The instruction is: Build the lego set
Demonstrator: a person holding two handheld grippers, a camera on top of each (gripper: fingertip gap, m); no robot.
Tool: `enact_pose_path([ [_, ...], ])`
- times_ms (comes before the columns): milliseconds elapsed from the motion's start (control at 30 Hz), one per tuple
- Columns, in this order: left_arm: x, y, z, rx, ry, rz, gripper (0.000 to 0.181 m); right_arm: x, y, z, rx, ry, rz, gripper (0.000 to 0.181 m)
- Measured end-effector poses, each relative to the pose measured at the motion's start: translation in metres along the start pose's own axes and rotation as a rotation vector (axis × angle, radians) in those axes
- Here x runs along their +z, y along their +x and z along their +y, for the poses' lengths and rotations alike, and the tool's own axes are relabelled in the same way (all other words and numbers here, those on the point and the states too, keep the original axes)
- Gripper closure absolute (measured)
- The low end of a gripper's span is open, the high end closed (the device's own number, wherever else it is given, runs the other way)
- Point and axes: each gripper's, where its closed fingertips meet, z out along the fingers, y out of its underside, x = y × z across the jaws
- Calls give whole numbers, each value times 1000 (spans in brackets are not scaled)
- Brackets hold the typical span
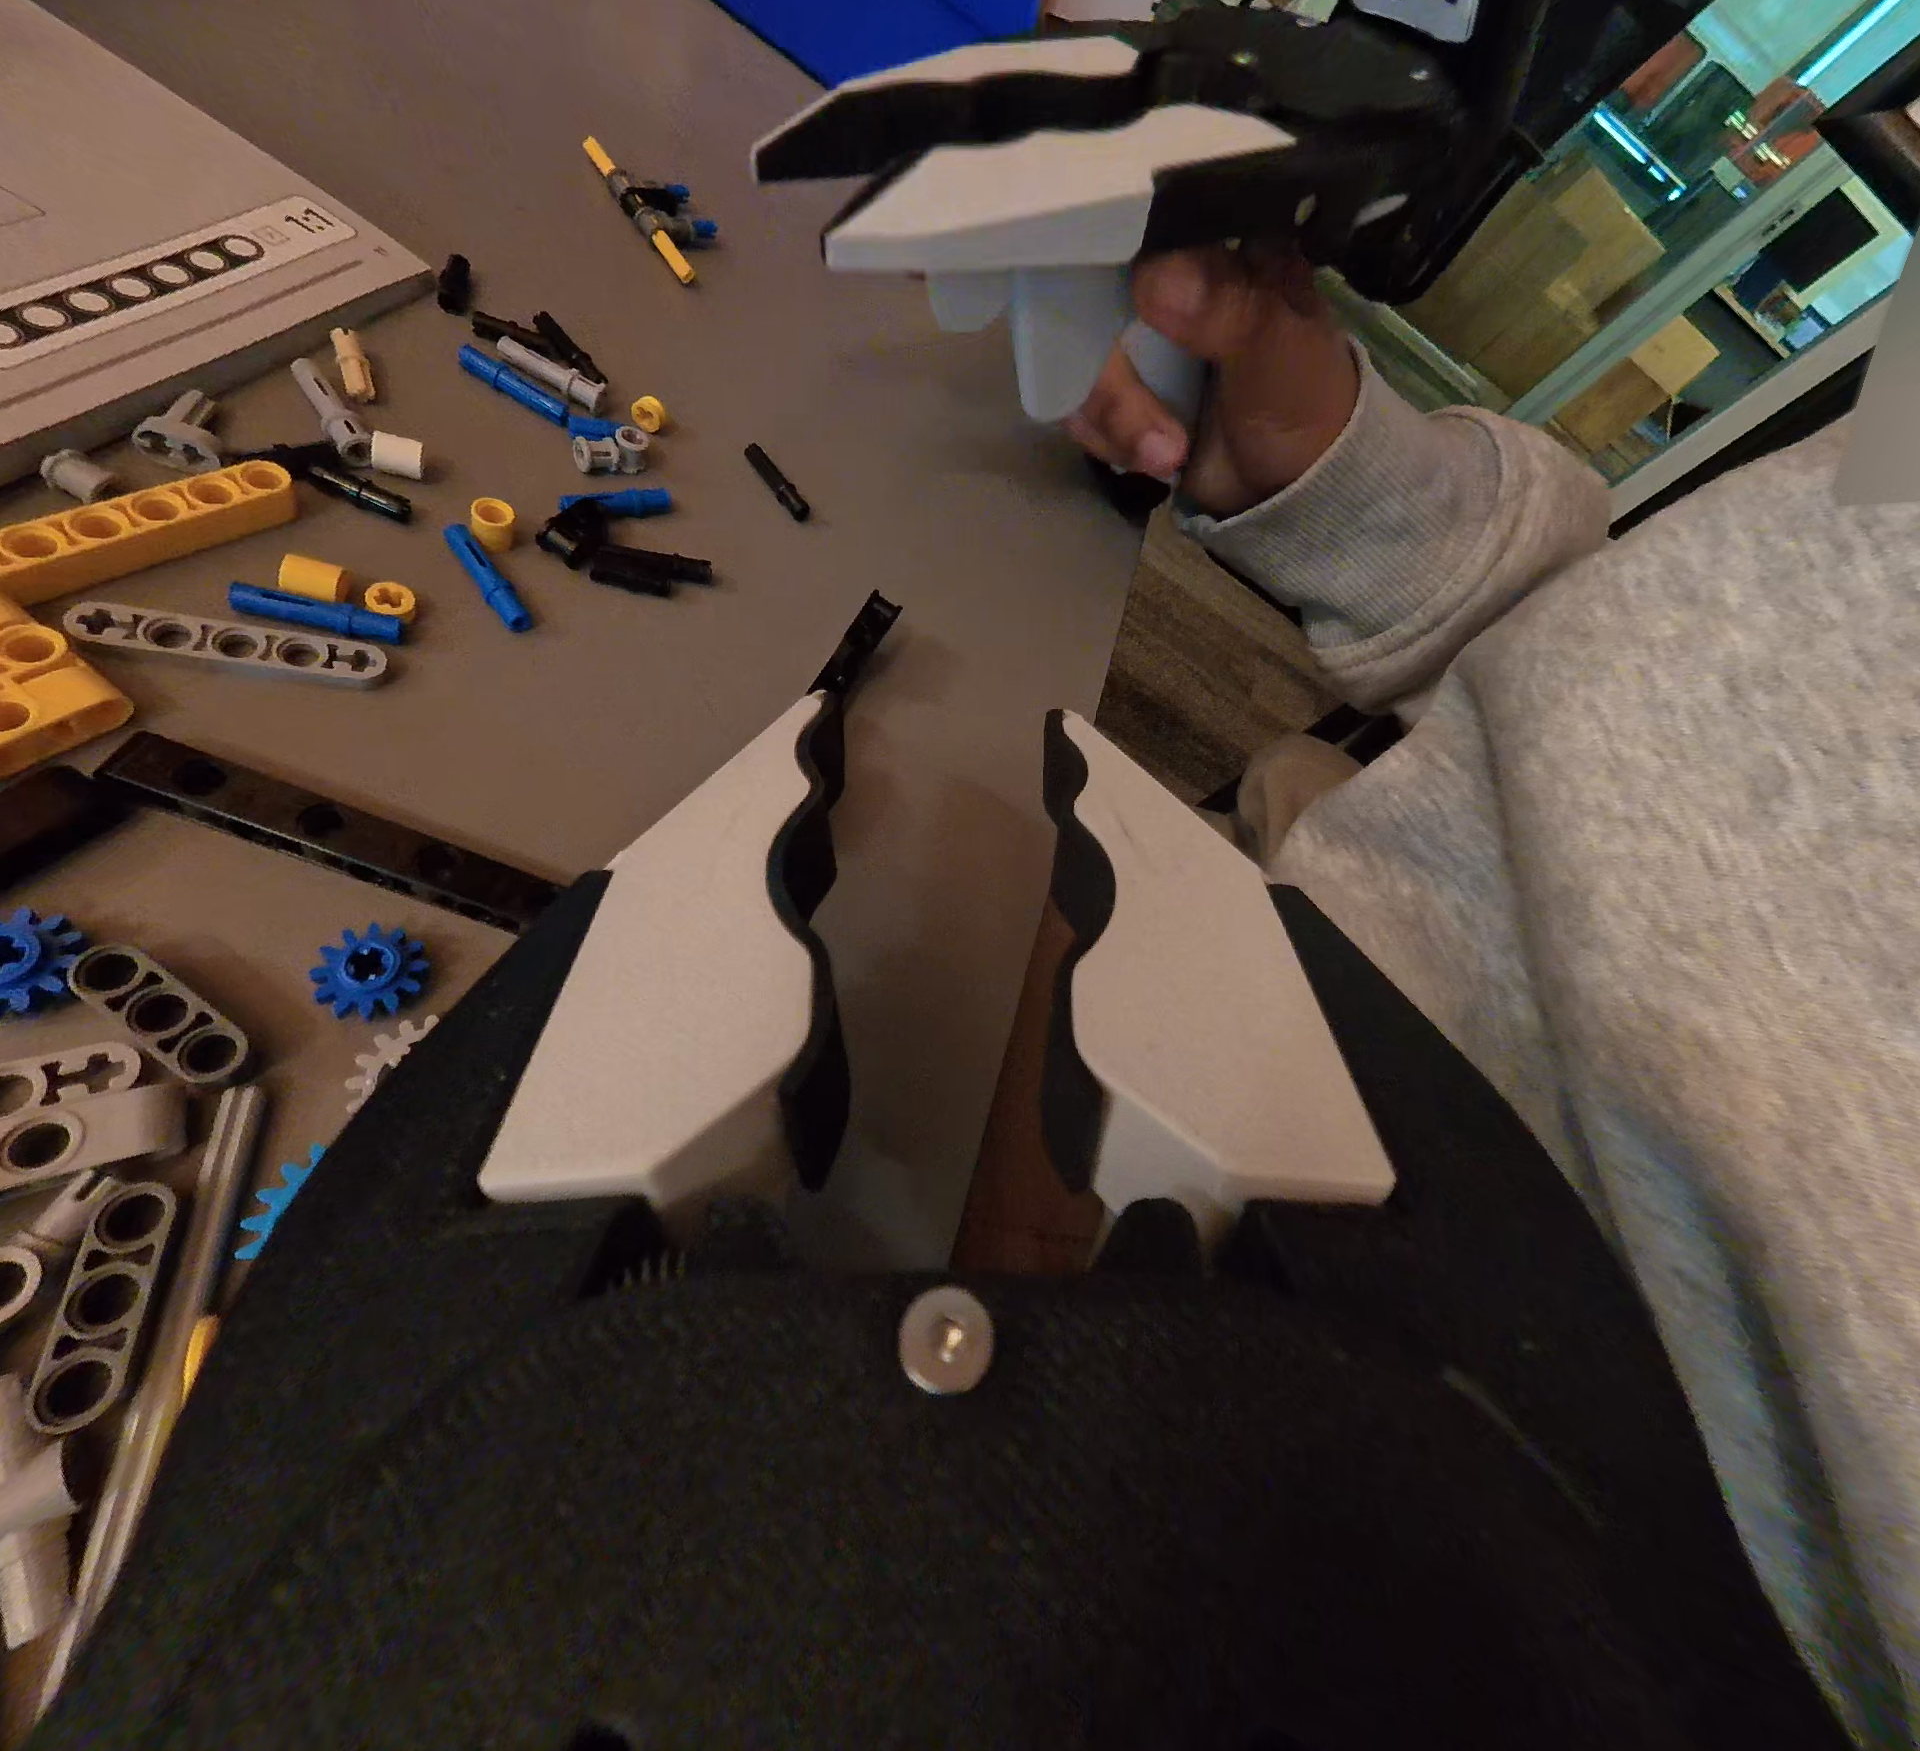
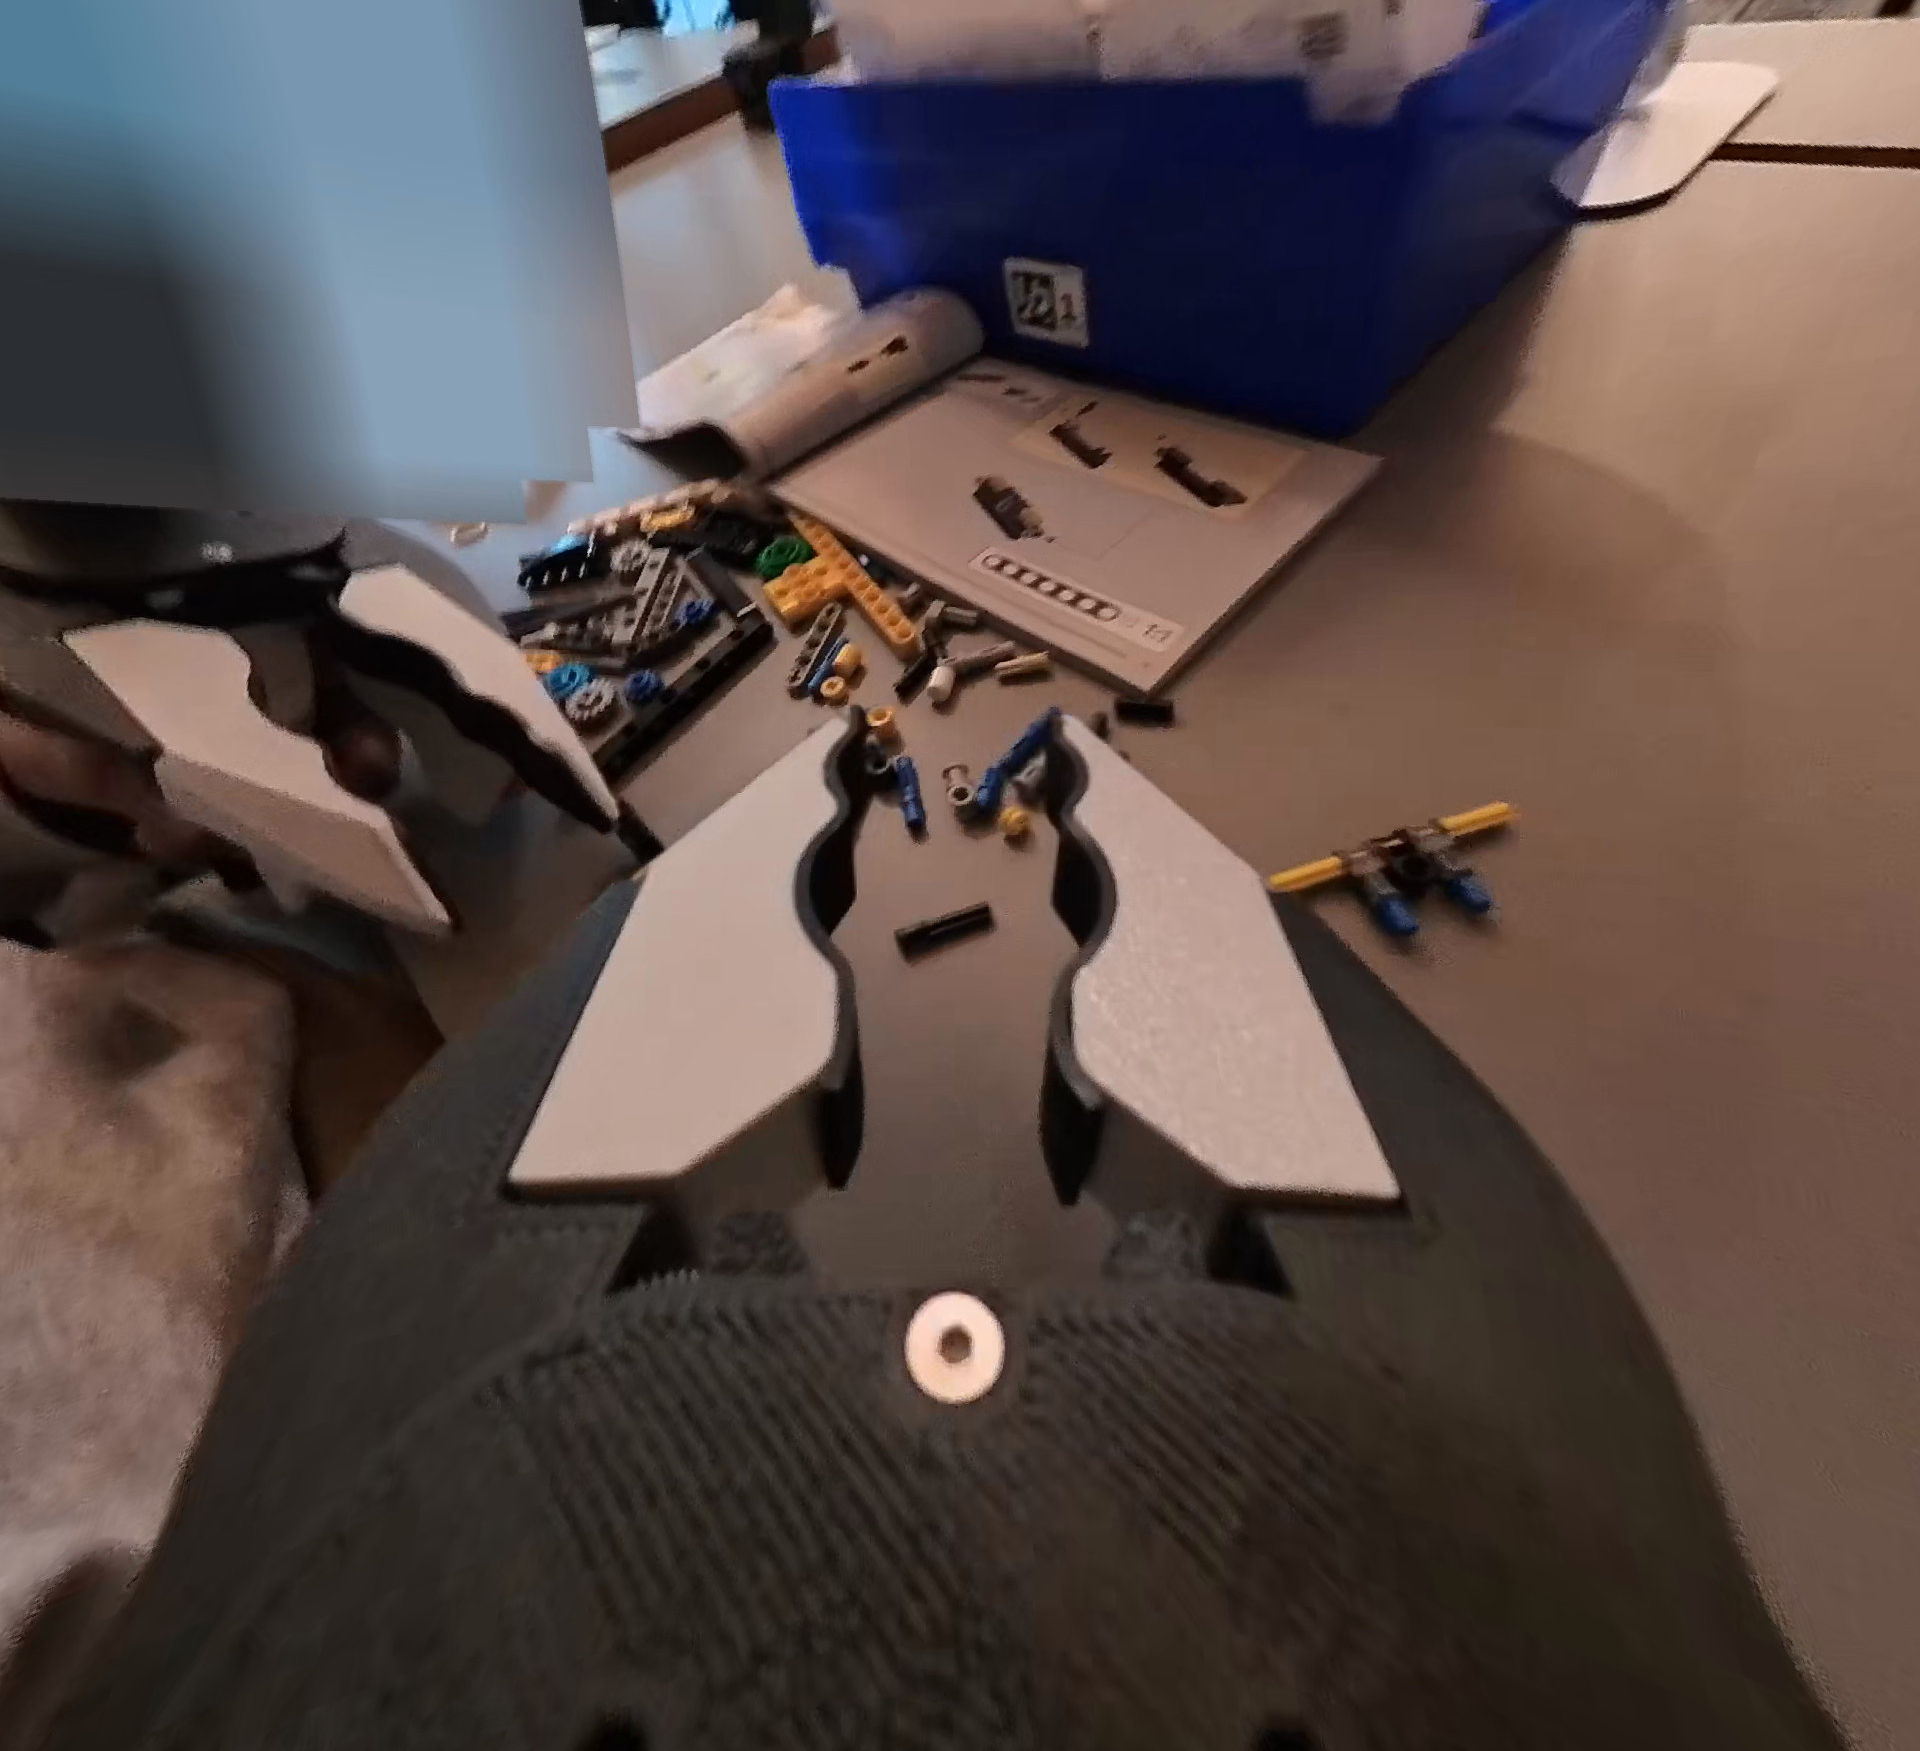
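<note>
Loose Lego Technic parts [image 1: 499, 475] lie scattered on the grey table [image 1: 914, 475]: blue and black pins, yellow bushes, a yellow beam [image 1: 145, 522] and grey liftarms. A small assembly of a yellow axle with blue pins [image 2: 1392, 870] lies apart; it also shows in the left wrist view [image 1: 655, 210]. My left gripper [image 1: 940, 714] is open and empty near the table's edge, with a black pin [image 1: 857, 641] just past its left fingertip. My right gripper [image 2: 961, 735] is open and empty, hovering over a single black pin [image 2: 943, 929].
A blue bin [image 2: 1195, 226] with white cardboard in it stands at the back. An open instruction booklet [image 2: 1091, 538] lies in front of it. A pile of beams and blue gears [image 2: 644, 641] sits left of the booklet. The table edge [image 1: 1122, 621] runs beside my left gripper. My right tips are roughly 6 centimeters from the single black pin [image 2: 943, 929]. Look for it in the left wrist view [image 1: 777, 478] too.
</note>
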Motion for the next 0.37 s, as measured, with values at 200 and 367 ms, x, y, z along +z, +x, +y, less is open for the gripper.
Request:
enact_pose_path([
  [200,0,0,0,-2,0,-1,143,-7,10,-8,96,62,-2,148],
  [367,0,-1,0,-5,1,-6,143,-5,8,-6,73,45,0,149],
])
